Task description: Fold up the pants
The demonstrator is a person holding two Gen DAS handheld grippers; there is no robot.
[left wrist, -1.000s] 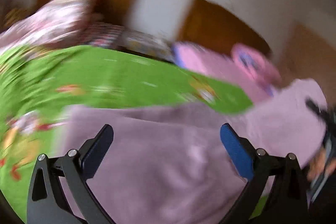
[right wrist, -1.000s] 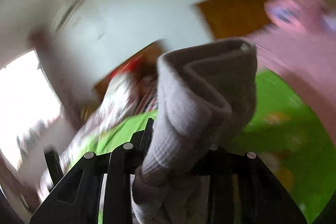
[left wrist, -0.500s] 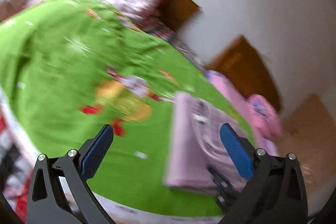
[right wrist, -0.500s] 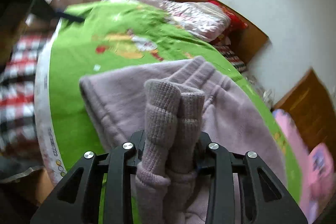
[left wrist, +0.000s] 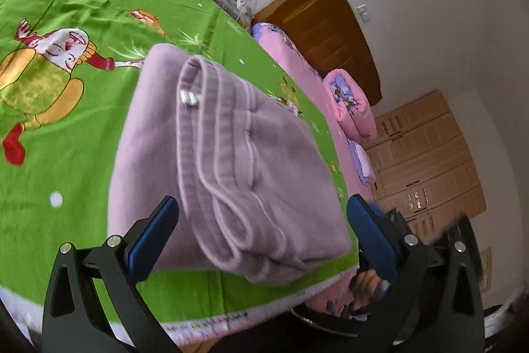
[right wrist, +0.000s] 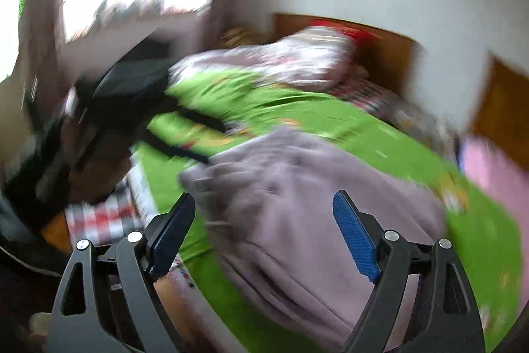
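Note:
The lilac fleece pants [left wrist: 215, 161] lie folded into a thick stack on the green cartoon bedspread [left wrist: 66, 32], waistband and small tag on top. My left gripper [left wrist: 261, 234] hovers open just before the stack's near edge, nothing between its blue pads. In the blurred right wrist view the same pants [right wrist: 314, 204] lie on the bedspread [right wrist: 297, 111]. My right gripper [right wrist: 264, 227] is over their near end, jaws opening wide, pads off the cloth. The left gripper [right wrist: 185, 134] shows there as a dark shape at the left.
A pink rolled quilt [left wrist: 350, 105] and pink bedding lie past the bed's far side, beside a wooden cabinet [left wrist: 324, 32] and a light wardrobe [left wrist: 426, 154]. A floral quilt [right wrist: 297, 55] is heaped at the headboard. The bed's near edge [left wrist: 215, 320] runs just below the stack.
The right gripper, shut on the pants' ribbed cuffs before, has let them go and opened; the pants now lie folded on the bed. Both grippers swung and rolled; the left stayed open.

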